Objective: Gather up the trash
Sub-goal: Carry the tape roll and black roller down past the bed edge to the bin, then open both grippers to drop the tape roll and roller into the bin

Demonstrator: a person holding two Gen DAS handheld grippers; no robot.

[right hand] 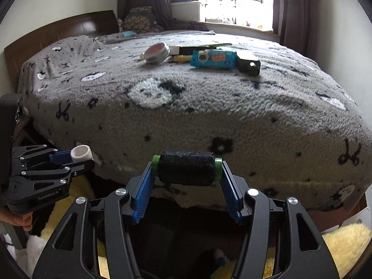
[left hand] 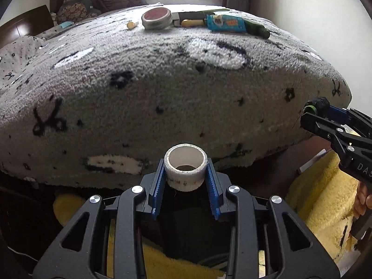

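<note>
My left gripper is shut on a white tape roll, held at the foot of the bed with its hole facing up. Seen from the right wrist, the same roll sticks out of the left gripper at lower left. My right gripper is shut on a spool of black thread with green ends, gripped end to end. In the left wrist view that spool shows at the right edge in the right gripper. Both grippers hang just off the bed's near edge.
On the grey patterned blanket far back lie a round metal tin, a blue packet, a dark green object and small yellow pieces. Yellow fluffy fabric lies on the floor below. A wooden headboard stands at left.
</note>
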